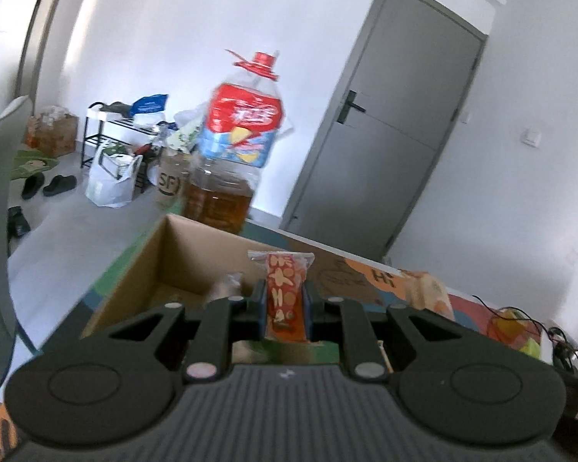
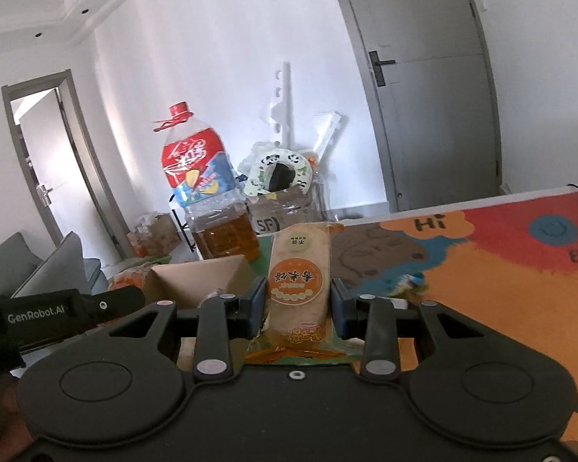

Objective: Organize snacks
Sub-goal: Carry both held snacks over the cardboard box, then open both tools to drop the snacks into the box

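Gripping upright red snack packet (image 1: 284,300) (long axis vertical), left claw (image 1: 283,308)

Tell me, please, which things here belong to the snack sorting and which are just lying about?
Job: red snack in left gripper; rice cracker pack in right gripper; box.
Lying about: oil bottle, slippers, white bag.

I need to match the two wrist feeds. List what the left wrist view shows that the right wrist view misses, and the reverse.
Left wrist only: the left gripper shut on a red snack packet, and a black shoe rack with slippers.

Right wrist only: the right gripper shut on a pale rice cracker pack, and an open doorway.

Both: the cooking oil bottle, cardboard box, colourful mat and grey door.
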`<state>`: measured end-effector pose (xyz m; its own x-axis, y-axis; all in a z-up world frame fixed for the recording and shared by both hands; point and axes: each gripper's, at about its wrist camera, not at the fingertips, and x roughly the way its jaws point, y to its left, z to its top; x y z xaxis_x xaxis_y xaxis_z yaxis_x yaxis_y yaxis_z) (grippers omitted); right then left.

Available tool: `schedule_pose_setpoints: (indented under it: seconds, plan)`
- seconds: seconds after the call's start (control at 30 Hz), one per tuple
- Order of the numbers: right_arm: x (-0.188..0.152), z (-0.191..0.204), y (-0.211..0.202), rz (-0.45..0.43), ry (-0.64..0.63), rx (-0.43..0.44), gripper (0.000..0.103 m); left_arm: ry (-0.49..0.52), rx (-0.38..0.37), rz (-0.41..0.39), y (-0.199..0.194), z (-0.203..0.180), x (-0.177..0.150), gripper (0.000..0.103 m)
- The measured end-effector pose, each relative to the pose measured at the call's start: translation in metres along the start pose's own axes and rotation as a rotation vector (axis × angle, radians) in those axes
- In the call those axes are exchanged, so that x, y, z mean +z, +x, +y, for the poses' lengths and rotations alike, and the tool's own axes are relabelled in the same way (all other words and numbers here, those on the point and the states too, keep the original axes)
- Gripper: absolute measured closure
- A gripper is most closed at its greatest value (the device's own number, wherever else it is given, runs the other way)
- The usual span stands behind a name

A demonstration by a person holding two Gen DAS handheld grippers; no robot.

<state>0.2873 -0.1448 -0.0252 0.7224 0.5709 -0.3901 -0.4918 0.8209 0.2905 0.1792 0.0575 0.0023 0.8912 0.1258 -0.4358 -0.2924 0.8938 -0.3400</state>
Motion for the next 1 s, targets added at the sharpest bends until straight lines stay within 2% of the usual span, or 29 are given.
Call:
schedule_pose_setpoints:
  seconds: [0.3,0.77,0.87,0.93,1.0]
  plan:
    - [0.006,0.03,0.021,0.017,-0.028,0.021,0.068,-0.026,0.036,0.009,0.009,0.035,0.018,0.086]
    - [0.018,0.059,0.047,0.037,-0.08,0.05,0.067,-0.067,0.049,0.02,0.042,0.052,0.037,0.086]
    - [0.021,0.065,0.052,0.038,-0.086,0.048,0.067,-0.031,0.062,0.02,0.047,0.049,0.039,0.078]
    - [0.022,0.066,0.053,0.039,-0.088,0.046,0.067,-0.012,0.078,0.021,0.047,0.047,0.04,0.063]
    - [0.022,0.068,0.054,0.039,-0.091,0.045,0.067,-0.027,0.075,0.011,0.043,0.051,0.04,0.056]
